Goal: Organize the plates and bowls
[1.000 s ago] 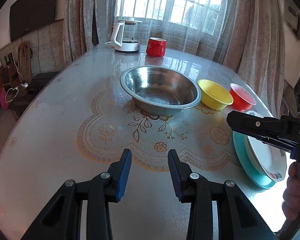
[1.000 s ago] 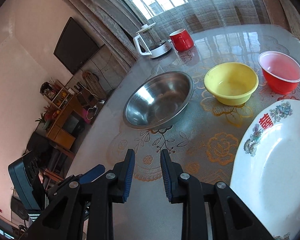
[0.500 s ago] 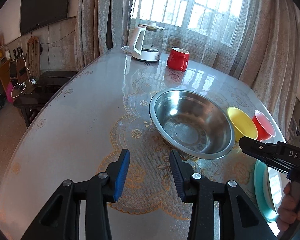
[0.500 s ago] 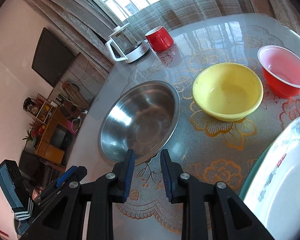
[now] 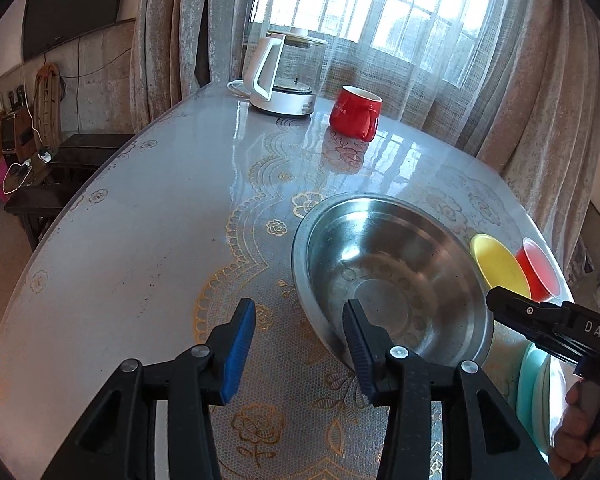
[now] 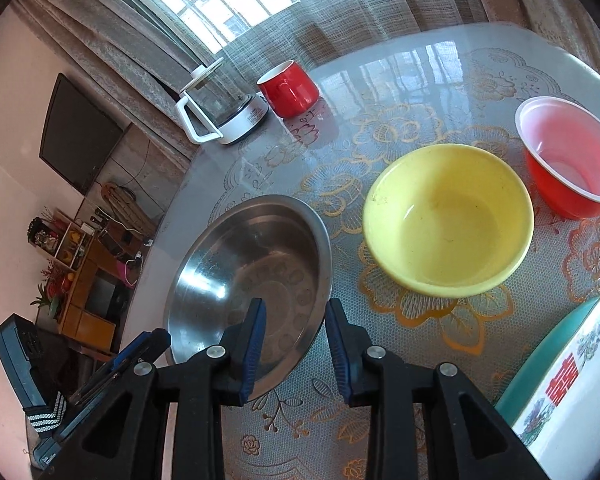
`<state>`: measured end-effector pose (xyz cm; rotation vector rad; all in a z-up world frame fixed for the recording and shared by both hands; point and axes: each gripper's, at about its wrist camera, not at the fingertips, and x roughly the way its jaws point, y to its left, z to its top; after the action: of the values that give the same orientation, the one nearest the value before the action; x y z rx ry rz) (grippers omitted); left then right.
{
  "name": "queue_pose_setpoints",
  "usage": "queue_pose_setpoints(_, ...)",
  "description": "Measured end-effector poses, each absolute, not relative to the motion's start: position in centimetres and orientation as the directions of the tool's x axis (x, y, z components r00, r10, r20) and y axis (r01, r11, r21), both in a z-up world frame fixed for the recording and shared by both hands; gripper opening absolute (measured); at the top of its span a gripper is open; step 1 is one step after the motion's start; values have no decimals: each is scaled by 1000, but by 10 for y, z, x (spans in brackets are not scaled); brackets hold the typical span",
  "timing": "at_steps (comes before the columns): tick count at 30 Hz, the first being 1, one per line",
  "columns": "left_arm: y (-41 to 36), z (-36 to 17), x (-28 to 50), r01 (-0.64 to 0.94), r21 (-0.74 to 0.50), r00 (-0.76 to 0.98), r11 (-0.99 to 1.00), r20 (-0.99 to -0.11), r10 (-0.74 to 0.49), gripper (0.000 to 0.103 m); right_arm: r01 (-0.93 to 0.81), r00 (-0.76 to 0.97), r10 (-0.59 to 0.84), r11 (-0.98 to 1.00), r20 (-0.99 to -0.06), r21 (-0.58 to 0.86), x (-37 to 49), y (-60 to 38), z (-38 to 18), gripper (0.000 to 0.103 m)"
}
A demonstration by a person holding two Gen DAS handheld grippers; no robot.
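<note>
1. The left gripper (image 5: pixel 298 346) is spread wide and holds nothing. Its right finger (image 5: pixel 358 340) hangs just over the near rim of the metal bowl (image 5: pixel 388 276), and its left finger is out over the table (image 5: pixel 140 240)
2. The right gripper (image 6: pixel 294 346) is spread wide too, with nothing in it. Its left finger (image 6: pixel 254 336) is over the inside of the metal bowl (image 6: pixel 252 276), its right finger is outside, and the bowl's near edge sits between them
3. So the metal bowl is right in front of both claws. I think the right one is lined up better to pinch the rim
4. Off to the right, at the table edge, a white plate (image 6: pixel 576 392) lies on a teal plate (image 6: pixel 540 360)
5. Past the metal bowl sits the yellow bowl (image 6: pixel 448 224), close beside it but apart
6. Next comes the red bowl (image 6: pixel 568 160), just beside the yellow one
7. Far back by the window stand a red mug (image 5: pixel 355 111) and a kettle (image 5: pixel 284 76). They are well away from the bowls
</note>
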<state>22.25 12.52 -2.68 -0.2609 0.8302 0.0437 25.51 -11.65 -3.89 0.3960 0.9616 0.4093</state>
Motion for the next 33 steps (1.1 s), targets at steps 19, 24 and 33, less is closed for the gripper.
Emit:
queue_pose_setpoints(19, 112, -32, 213, -70, -162, 697, 984, -714, -68, 28, -231, 490, 435, 900, -755, 369, 255, -89, -55, 23)
queue_pose_setpoints(24, 113, -22, 185, -77, -145, 720, 986, -693, -45, 28, -274, 479, 457, 889, -750, 367, 236, -84, -53, 23)
queue_pose_setpoints(33, 112, -12, 125, -94, -125, 749, 988, -662, -12, 28, -339, 441, 518, 853, -733, 398, 191, -81, -52, 23)
